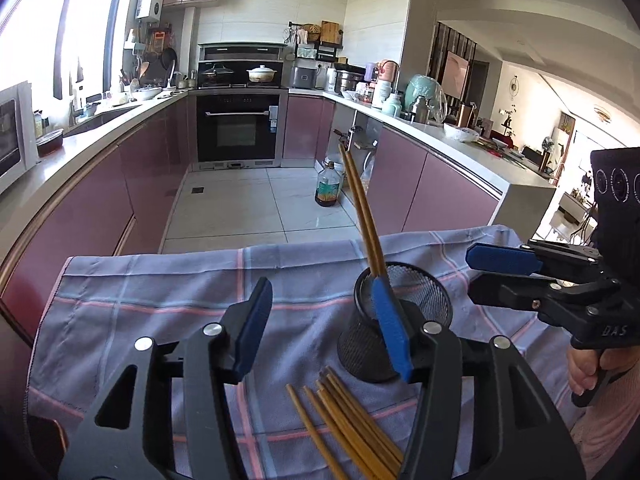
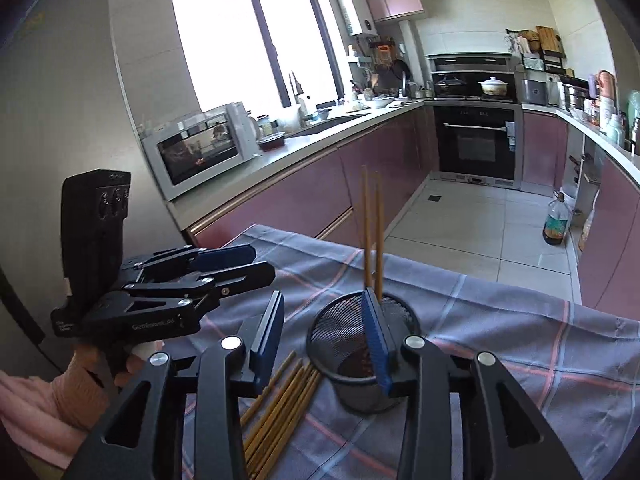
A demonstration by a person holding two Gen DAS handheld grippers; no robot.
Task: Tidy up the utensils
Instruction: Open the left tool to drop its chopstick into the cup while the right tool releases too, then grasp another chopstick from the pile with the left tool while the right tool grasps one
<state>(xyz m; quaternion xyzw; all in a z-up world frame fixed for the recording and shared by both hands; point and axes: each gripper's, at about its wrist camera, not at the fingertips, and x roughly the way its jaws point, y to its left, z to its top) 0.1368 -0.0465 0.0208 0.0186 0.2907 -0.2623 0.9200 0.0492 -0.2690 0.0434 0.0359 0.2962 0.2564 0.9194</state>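
Observation:
A black mesh cup (image 1: 424, 292) (image 2: 340, 328) stands on a checked blue cloth (image 1: 160, 300) (image 2: 500, 320). Two wooden chopsticks (image 1: 362, 216) (image 2: 372, 232) stand upright in it, leaning a little. Several loose chopsticks (image 1: 348, 420) (image 2: 280, 404) lie on the cloth in front of the cup, to its left. My left gripper (image 1: 322, 300) (image 2: 264, 261) is open over the cloth, its right finger in line with the cup. On the cup's right in the left wrist view, my right gripper (image 2: 322, 300) (image 1: 471, 272) is open too. Neither holds anything.
The cloth-covered table ends just beyond the cup, with tiled floor past it. An oil bottle (image 1: 329, 188) (image 2: 556, 224) stands on the floor by the pink cabinets. A microwave (image 2: 200, 152) sits on the left counter. A person's hands (image 1: 584, 372) (image 2: 88, 376) grip the handles.

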